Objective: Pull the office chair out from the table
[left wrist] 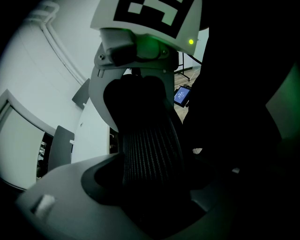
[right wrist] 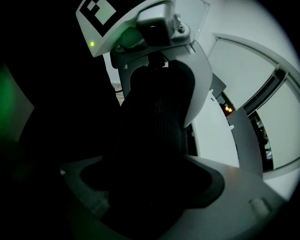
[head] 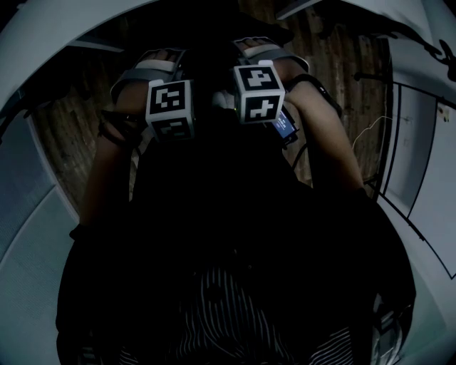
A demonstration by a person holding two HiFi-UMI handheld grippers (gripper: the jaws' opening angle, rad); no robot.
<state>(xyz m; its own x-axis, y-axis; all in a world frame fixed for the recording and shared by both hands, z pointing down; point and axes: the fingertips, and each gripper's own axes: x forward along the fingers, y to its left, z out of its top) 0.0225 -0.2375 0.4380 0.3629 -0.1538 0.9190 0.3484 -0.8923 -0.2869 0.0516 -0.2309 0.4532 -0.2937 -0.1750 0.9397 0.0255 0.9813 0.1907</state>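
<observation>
The office chair's black back (head: 214,185) fills the middle of the head view, seen from above and behind. Both grippers point steeply down at its top edge, side by side. My left gripper (head: 162,78) and my right gripper (head: 255,64) each straddle that dark edge, with a grey finger (head: 153,65) showing on the far side. In the left gripper view, the left gripper (left wrist: 154,187) shows a ribbed black pad (left wrist: 150,150) and dark chair mass to the right. The right gripper (right wrist: 150,173) looks much the same. It is too dark to see whether the pads press.
Wooden floor (head: 71,150) shows on both sides of the chair. A pale surface (head: 399,18) crosses the top right and pale curved panels (head: 28,242) line the left. A small lit screen (left wrist: 182,95) stands beyond. My striped clothing (head: 228,306) is at the bottom.
</observation>
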